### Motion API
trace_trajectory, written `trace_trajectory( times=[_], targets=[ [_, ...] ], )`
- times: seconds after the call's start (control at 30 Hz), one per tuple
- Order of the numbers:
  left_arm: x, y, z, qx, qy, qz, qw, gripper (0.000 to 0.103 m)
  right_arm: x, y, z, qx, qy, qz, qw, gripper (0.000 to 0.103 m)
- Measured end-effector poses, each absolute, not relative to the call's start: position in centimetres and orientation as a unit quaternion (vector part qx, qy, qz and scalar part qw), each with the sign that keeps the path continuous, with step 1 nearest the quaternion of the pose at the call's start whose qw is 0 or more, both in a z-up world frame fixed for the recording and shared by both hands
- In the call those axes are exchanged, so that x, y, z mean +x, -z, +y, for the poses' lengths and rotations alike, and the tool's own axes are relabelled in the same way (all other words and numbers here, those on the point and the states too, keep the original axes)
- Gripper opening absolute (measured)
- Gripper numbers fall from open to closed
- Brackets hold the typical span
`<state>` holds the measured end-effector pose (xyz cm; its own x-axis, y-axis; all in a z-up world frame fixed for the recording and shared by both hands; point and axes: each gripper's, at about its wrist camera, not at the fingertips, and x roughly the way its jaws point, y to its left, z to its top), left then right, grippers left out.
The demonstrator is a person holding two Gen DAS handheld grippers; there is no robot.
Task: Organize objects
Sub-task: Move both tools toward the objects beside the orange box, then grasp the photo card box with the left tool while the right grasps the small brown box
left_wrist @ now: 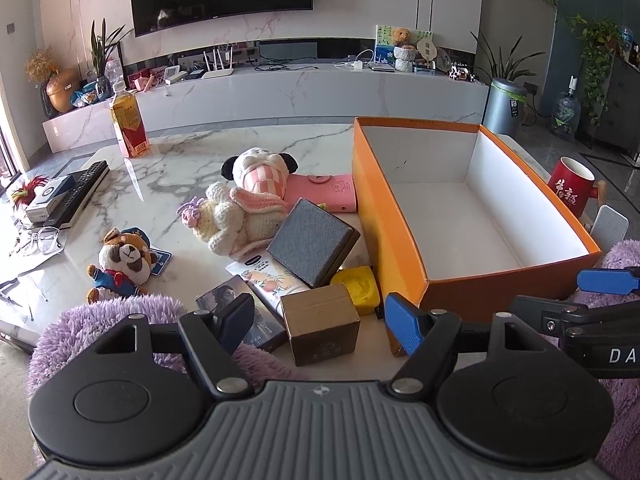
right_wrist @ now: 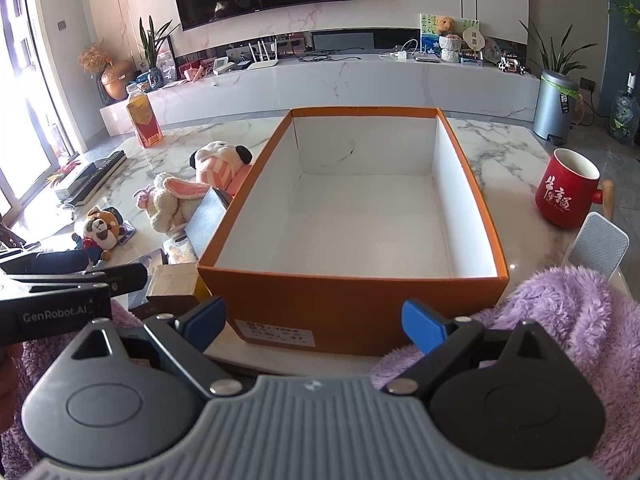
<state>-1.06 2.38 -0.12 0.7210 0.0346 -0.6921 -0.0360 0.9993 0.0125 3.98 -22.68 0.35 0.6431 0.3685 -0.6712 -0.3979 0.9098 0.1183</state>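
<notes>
Daylight pours in from the tall window on my left, blowing it out to white and laying glare across the glossy white marble worktop. My views are bright and mostly sharp, though the fisheye bends the edges and darkens the upper corners.

The orange box hides most of the grey case.
</notes>
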Motion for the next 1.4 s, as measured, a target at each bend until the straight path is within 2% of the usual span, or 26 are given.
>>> trace_trajectory(
  times=[0.07,0.17,0.27,0.4,0.47,0.67,0.93,1.07,1.13,1.17,1.3,1.4],
  targets=[
    [-0.9,0.3,2.7,-0.002,-0.014,0.383,0.924,0.076,4.0,-0.4,-22.4,-0.020,-0.221,0.365,0.904,0.090],
    [-0.5,0.6,3.6,-0.010,-0.011,0.399,0.917,0.064,4.2,-0.4,-21.5,-0.020,-0.242,0.373,0.895,0.072],
    [-0.4,0.7,4.6,-0.015,-0.007,0.409,0.912,0.053,4.3,-0.5,-20.3,-0.022,-0.268,0.376,0.886,0.061],
    [-0.1,0.7,5.7,-0.013,0.005,0.420,0.907,0.041,4.2,-0.6,-18.1,-0.039,-0.310,0.371,0.875,0.054],
    [0.2,0.5,6.3,-0.012,0.010,0.424,0.906,0.039,4.3,-0.7,-16.7,-0.048,-0.329,0.373,0.866,0.051],
    [1.7,-0.2,8.8,-0.014,0.001,0.440,0.898,0.038,5.2,-1.0,-12.5,-0.095,-0.380,0.373,0.841,0.051],
    [4.7,0.8,11.7,-0.048,-0.018,0.495,0.867,0.038,7.0,-0.4,-7.5,-0.216,-0.434,0.376,0.790,0.050],
    [6.0,1.9,12.3,-0.067,-0.020,0.521,0.851,0.051,8.2,0.5,-5.9,-0.276,-0.450,0.387,0.756,0.051],
    [6.6,2.5,12.6,-0.073,-0.022,0.536,0.841,0.057,9.1,0.9,-5.1,-0.299,-0.455,0.395,0.740,0.055],
    [7.0,2.8,12.8,-0.078,-0.024,0.544,0.835,0.061,9.5,1.0,-4.7,-0.309,-0.458,0.399,0.732,0.061],
    [8.3,4.2,13.5,-0.098,-0.024,0.573,0.813,0.069,10.5,1.7,-3.4,-0.357,-0.475,0.409,0.692,0.069],
    [9.3,5.2,13.4,-0.098,-0.021,0.594,0.798,0.070,10.9,2.5,-2.5,-0.384,-0.489,0.424,0.658,0.069]
  ],
)
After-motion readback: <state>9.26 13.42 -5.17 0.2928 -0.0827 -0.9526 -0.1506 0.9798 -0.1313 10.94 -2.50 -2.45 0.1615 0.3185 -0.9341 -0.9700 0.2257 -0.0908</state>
